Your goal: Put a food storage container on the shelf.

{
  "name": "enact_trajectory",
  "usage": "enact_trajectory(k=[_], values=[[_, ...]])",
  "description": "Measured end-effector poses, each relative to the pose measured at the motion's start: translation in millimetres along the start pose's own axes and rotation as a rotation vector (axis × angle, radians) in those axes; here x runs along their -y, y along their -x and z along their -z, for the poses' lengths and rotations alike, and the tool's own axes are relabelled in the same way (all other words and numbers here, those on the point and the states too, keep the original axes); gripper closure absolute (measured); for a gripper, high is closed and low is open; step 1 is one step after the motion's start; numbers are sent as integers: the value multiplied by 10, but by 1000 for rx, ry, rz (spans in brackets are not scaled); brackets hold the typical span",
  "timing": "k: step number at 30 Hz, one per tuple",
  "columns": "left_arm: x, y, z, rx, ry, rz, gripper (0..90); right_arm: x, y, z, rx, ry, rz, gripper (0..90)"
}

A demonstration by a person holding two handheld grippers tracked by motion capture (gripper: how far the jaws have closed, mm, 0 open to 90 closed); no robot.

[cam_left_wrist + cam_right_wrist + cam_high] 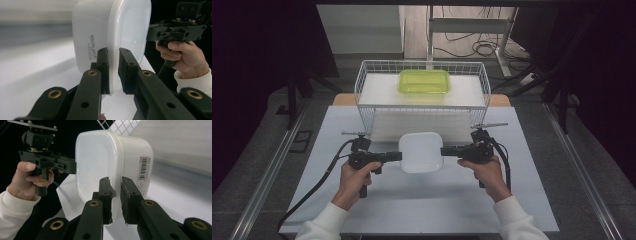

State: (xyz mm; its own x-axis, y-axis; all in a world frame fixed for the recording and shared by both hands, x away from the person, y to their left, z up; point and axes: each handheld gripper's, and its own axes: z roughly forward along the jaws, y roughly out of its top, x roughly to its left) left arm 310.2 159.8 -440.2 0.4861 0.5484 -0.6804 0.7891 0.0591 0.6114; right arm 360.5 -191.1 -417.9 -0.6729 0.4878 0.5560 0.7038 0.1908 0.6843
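Left gripper [398, 156] was pinched on the left rim of the white container [421, 152] — jaws pressed together on the lid edge, seen closely in the left gripper view [113, 72], where the rim ran straight between the two black jaws. The person's left hand [357, 180] gripped the handle below it, with the cable trailing off toward the table's near-left edge. Small printed script showed on the container wall just left of those jaws.

The container hung between the two grippers, above the white table [337, 130], lid upward in the high view, and level. Nothing else touched it.

Right gripper [445, 151] was clamped on the opposite rim — in the right gripper view [115, 198] its jaws sat tight on the lid edge, with a barcode label on the wall just right of them. The right hand [488, 171] held that handle, white sleeve at the wrist. Each gripper view also caught the other gripper at the far side of the container.

Beyond both grippers stood a white wire basket [367, 90], its near wall just past the container. Inside the basket, toward its far side, lay a green lidded box [424, 81], well apart from either gripper.
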Motion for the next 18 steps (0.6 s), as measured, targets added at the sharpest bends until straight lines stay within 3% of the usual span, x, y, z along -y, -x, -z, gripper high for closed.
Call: enact_trajectory(k=[18], values=[[-342, 232, 190, -3, 48, -62, 798, -376, -254, 174, 1, 54, 73, 788]])
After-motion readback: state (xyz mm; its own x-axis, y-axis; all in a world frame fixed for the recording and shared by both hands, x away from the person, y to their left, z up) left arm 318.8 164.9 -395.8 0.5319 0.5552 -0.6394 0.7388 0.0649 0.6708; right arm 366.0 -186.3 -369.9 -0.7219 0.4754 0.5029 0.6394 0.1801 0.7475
